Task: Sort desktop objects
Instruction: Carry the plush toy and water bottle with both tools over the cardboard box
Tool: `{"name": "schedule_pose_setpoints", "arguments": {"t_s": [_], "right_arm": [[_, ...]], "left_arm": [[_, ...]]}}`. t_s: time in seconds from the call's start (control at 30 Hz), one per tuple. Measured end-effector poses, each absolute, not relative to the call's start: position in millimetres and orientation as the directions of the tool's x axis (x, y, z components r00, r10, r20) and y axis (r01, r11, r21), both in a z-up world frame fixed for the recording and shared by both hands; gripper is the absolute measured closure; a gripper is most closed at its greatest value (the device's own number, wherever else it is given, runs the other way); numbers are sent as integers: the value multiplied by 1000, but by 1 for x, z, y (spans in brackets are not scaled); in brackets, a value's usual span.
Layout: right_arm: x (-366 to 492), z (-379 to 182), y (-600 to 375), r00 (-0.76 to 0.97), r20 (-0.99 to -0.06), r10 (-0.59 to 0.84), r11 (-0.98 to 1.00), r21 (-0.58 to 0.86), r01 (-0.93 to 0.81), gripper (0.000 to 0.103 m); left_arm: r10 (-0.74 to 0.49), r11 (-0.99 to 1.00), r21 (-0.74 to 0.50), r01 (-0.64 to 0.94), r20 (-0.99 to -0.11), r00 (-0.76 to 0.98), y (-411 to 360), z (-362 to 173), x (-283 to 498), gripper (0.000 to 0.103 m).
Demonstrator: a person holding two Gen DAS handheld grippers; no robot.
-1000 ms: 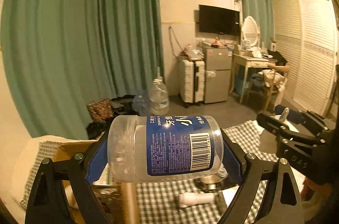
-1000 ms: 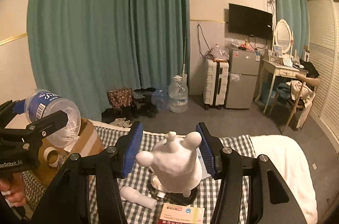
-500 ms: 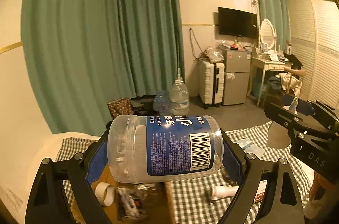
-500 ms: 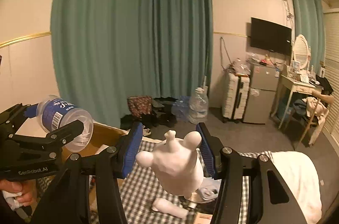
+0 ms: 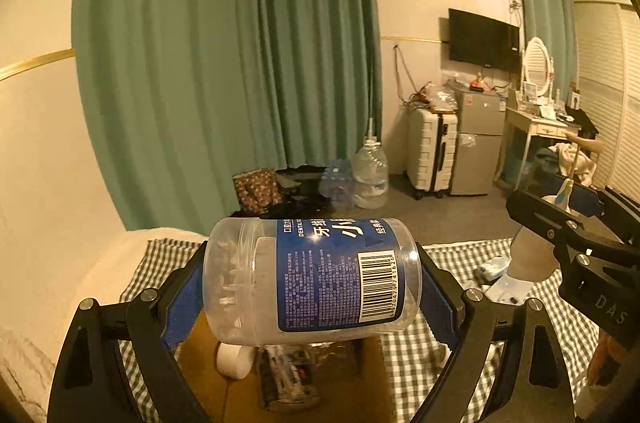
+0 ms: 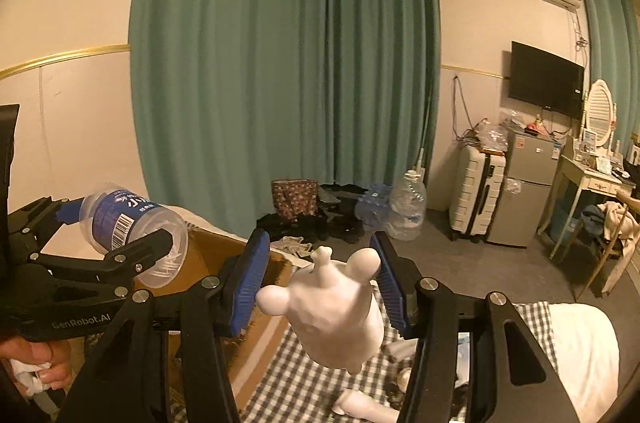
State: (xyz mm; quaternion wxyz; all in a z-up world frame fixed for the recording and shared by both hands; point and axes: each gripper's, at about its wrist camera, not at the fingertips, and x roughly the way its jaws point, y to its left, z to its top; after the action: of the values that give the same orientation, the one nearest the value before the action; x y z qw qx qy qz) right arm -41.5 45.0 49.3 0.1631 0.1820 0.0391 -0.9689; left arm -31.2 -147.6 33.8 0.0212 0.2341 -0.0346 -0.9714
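Now both hands swung toward 9 o'clock: left gripper (image 5: 310, 293) clamps jar (image 5: 312, 275) over open box (image 5: 280, 375); right gripper (image 6: 320, 283) pinches white figure (image 6: 340, 315) beside box. Drop-off likely next.

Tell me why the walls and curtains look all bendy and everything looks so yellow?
Left wrist view: the fisheye lens bows the green curtains and darkens the corners; warm indoor light tints everything yellow; the clear plastic jar with the blue label looks sharp. Right wrist view: same bending and tint; the white lumpy figurine shows smooth and pale, no strong glare.
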Motion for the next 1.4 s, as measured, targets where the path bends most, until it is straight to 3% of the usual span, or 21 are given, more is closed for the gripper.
{"name": "schedule_pose_setpoints", "arguments": {"t_s": [0.73, 1.4], "right_arm": [[-93, 0, -41, -775, -465, -428, -877, 9, 480, 51], [-164, -70, -104, -610, -622, -491, -799, 40, 601, 51]], "left_arm": [[-182, -983, 98, 155, -616, -766, -208, -32, -66, 10], [-121, -988, 37, 151, -794, -596, -226, -112, -115, 10]]}}
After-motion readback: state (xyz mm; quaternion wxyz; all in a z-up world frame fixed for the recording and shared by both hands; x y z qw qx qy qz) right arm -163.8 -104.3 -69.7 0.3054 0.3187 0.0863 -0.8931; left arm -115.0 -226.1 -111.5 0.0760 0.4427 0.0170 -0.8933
